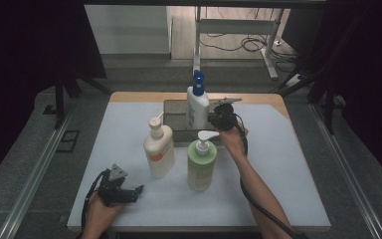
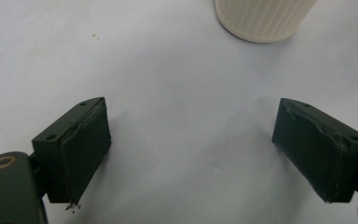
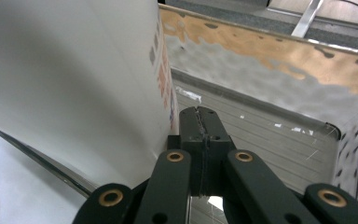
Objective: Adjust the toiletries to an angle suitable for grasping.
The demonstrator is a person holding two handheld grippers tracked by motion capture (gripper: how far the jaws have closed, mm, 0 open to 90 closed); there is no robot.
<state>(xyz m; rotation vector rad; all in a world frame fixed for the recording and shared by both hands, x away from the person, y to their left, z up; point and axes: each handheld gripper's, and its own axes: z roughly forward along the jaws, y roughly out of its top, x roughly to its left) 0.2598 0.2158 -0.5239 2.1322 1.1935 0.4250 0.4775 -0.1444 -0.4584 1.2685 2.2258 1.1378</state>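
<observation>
Here, white bottle [image 1: 197, 110] (blue pump), seemingly upright.

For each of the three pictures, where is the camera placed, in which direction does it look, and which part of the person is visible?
High view: above the person's side, facing forward and down on the table; both forearms, left gripper, right gripper.
Left gripper view: on the left gripper, facing down at the white tabletop; jaws wide apart, base of the cream bottle ahead.
Right gripper view: on the right gripper, jaws together beside the blue-capped bottle in the tray.
Shared: high view shows the same cream bottle, blue-capped bottle and tray.
</observation>
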